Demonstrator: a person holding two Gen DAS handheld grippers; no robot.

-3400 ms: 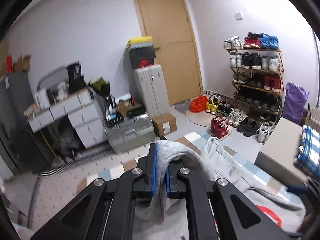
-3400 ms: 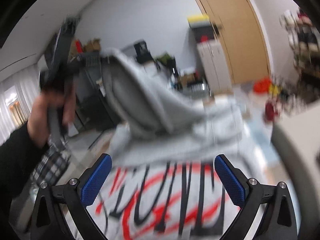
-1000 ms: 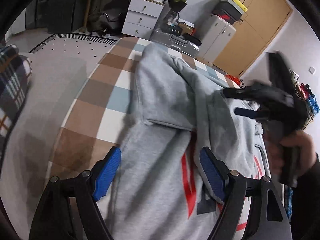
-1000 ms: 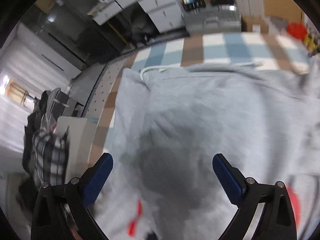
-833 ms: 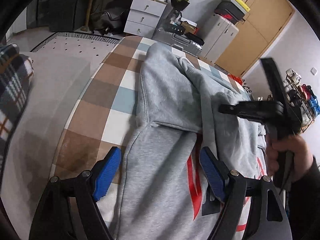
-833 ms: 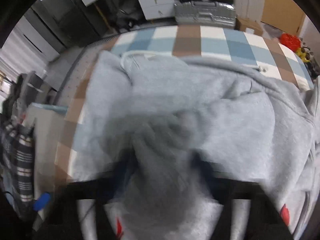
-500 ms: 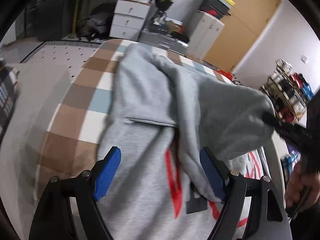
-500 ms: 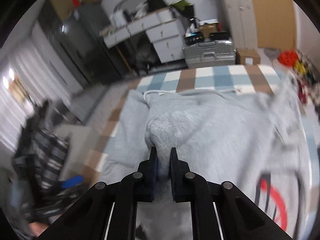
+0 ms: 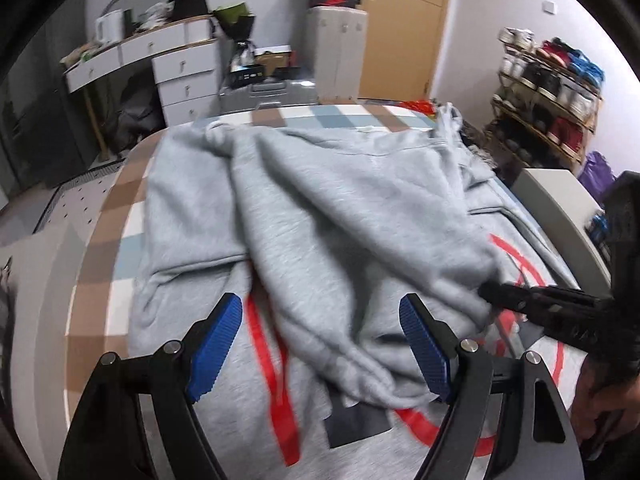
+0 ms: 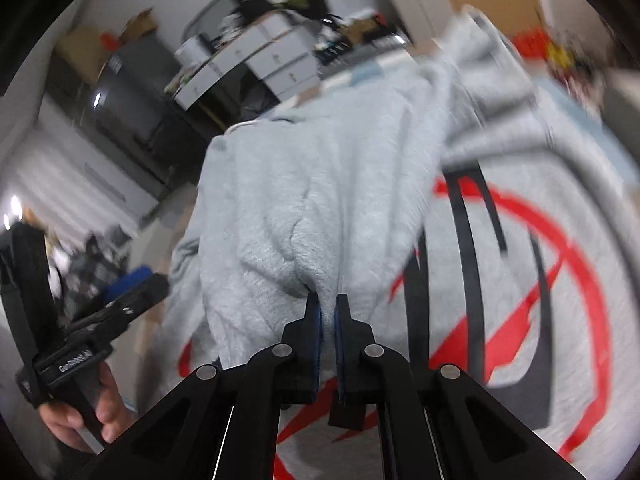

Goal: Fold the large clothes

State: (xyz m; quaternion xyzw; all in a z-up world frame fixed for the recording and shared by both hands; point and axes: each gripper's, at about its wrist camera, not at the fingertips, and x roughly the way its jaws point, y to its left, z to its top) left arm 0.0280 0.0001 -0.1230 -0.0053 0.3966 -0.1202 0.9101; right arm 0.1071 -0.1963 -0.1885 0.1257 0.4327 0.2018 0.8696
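A large grey sweatshirt (image 9: 320,208) with a red and black print lies spread on a checked surface (image 9: 104,240). My right gripper (image 10: 328,312) is shut on a bunched fold of the grey sweatshirt (image 10: 320,200) and holds it lifted over the printed part. In the left wrist view that right gripper (image 9: 486,292) comes in from the right with the cloth pinched at its tip. My left gripper (image 9: 320,340) stands open just above the sweatshirt, its blue pads on either side of a draped fold without pressing it.
White drawers (image 9: 176,72), a grey case (image 9: 272,88) and a wooden door (image 9: 404,32) stand beyond the surface. A shoe rack (image 9: 552,96) fills the right side, with a white box (image 9: 560,200) near it. A hand (image 10: 84,420) grips the left tool's handle.
My right gripper closed on a fold of the sweatshirt and pulled it up and across toward the printed side. The left gripper stayed open and swung round over the garment.
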